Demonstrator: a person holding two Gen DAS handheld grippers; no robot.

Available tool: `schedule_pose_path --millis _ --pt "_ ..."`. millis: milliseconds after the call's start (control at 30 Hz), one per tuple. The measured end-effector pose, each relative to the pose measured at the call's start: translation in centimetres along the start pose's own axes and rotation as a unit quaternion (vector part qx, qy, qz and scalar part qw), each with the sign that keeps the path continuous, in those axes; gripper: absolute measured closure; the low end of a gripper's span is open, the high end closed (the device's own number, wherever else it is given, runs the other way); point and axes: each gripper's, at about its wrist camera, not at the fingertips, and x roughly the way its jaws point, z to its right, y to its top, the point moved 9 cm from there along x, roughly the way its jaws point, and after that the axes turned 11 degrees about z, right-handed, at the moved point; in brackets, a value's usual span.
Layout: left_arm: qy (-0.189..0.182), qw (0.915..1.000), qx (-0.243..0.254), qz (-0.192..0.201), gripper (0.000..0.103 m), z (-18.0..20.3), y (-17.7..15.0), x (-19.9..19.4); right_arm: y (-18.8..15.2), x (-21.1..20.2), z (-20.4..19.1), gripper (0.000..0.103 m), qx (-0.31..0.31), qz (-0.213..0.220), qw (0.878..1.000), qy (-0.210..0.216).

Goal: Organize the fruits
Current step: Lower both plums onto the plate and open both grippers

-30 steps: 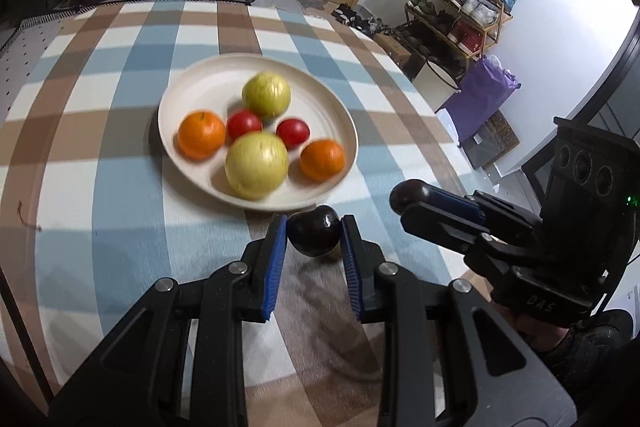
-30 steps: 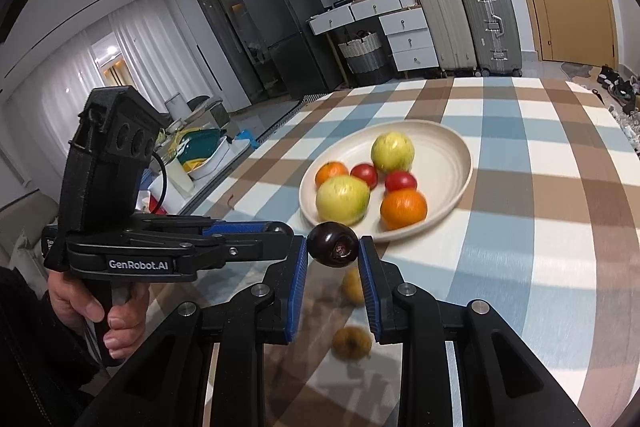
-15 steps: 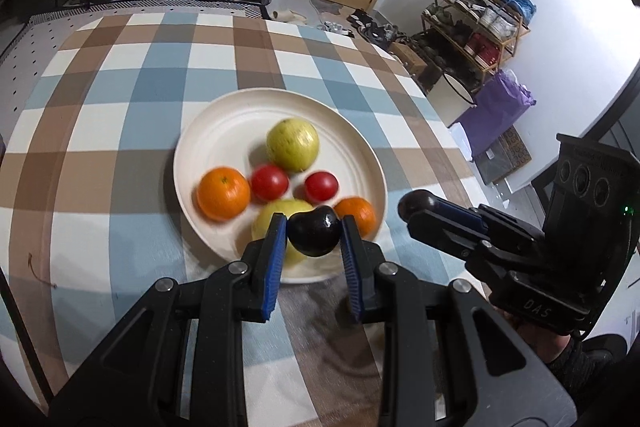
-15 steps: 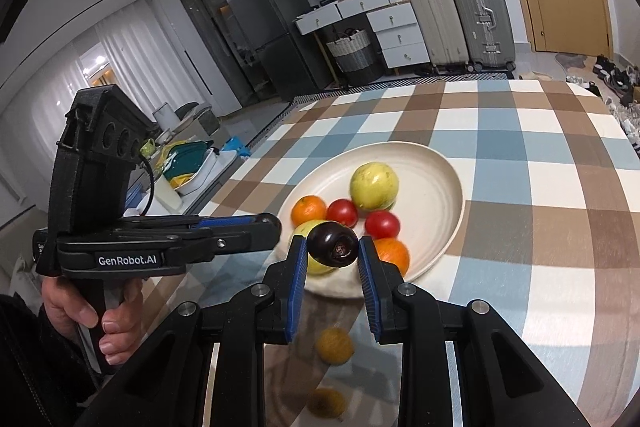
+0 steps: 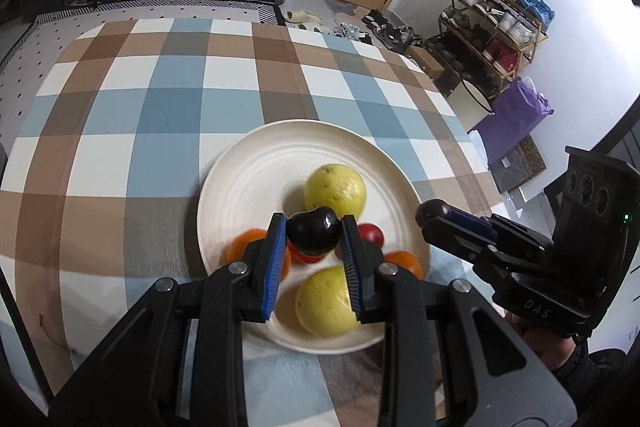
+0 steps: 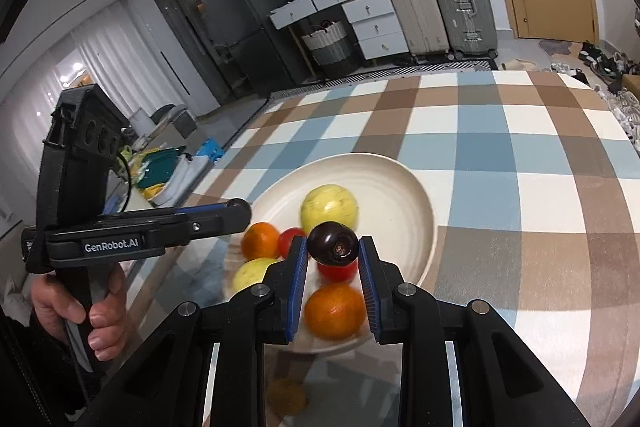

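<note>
Presently, operator, your stock stands as follows, all placed by the plate [image 5: 224,187].

Item: left tongs [image 5: 314,239]. Jaws clamped on one dark plum [image 5: 314,235], held above the plate, over its near half. You grip it by its sides between the blue pads [image 5: 275,259].

Item: right tongs [image 6: 333,247]. Jaws likewise closed on a second dark plum [image 6: 332,242], stem end facing the camera, held above the plate's near half.

Item: the plate, cream, resting on the checked surface [image 5: 140,107]. It carries two yellow-green guavas [image 5: 335,190], two oranges [image 6: 335,310] and two small red fruits [image 5: 371,234], all gathered toward the near side. The far half of the plate is bare.

Item: one brownish round shape [image 6: 286,395] on the surface, just short of the plate's near rim in the right view; blurred, and possibly only a reflection.

Step in hand, as judged: delivery of both plums to the plate. Neither has been set down.

Next move, as judged: you need to lower each plum into a free spot, the bare far half being the safest. Keep your two tongs apart, since they hang near one another. Open the jaws only once the plum is low; both are round and may roll against the fruit already there.
</note>
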Motion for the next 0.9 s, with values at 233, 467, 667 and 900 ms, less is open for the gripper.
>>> schedule_pose_path --millis 233,467,667,900 --pt "0.006 0.9999 -0.006 -0.009 0.079 -0.7 -0.2 2.2 0.2 1.3 0.8 0.077 0.004 -0.005 1.0 -0.003" --pt "0.013 0.9999 -0.006 -0.006 0.079 -0.8 -0.1 3.2 -0.5 2.4 1.3 0.077 0.009 -0.015 1.0 -0.005" --pt "0.012 0.9999 -0.003 0.004 0.076 -0.4 0.3 2.7 -0.4 2.4 1.5 0.057 0.013 -0.009 1.0 -0.009" --pt "0.007 0.9998 -0.009 0.015 0.074 0.1 0.4 0.8 0.6 0.6 1.3 0.055 0.014 0.016 1.0 -0.011"
